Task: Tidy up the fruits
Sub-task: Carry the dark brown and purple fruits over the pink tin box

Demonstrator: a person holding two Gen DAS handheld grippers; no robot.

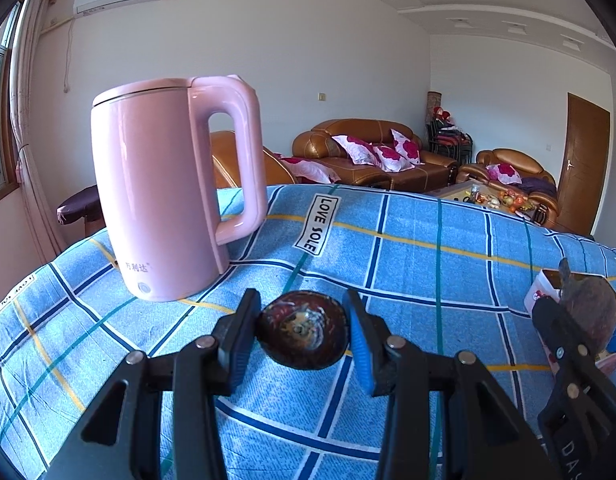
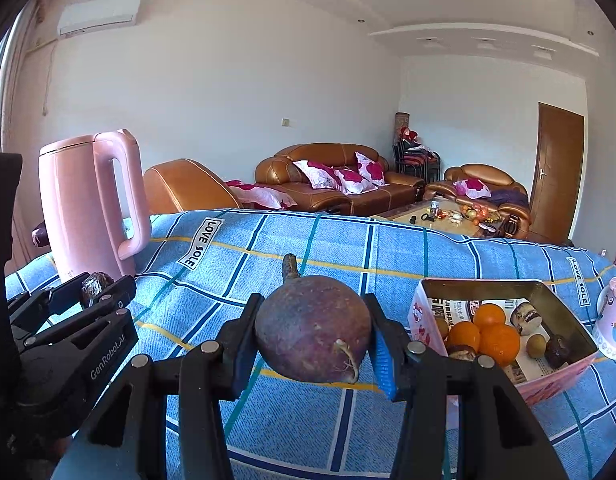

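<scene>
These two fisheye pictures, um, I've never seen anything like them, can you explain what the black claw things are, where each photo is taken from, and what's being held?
The black claws are two hand-held grippers; a person carries one in each hand, with no robot arm. Each has a camera looking forward along its two fingers, so each picture shows its own claw at the bottom.

In the left wrist view, the left gripper is shut on a small dark round fruit. In the right wrist view, the right gripper is shut on a larger purple root-like vegetable.

Both are above a blue checked cloth. On it stand a pink kettle, a pink cup, and an open box holding oranges and small dark fruits.
</scene>
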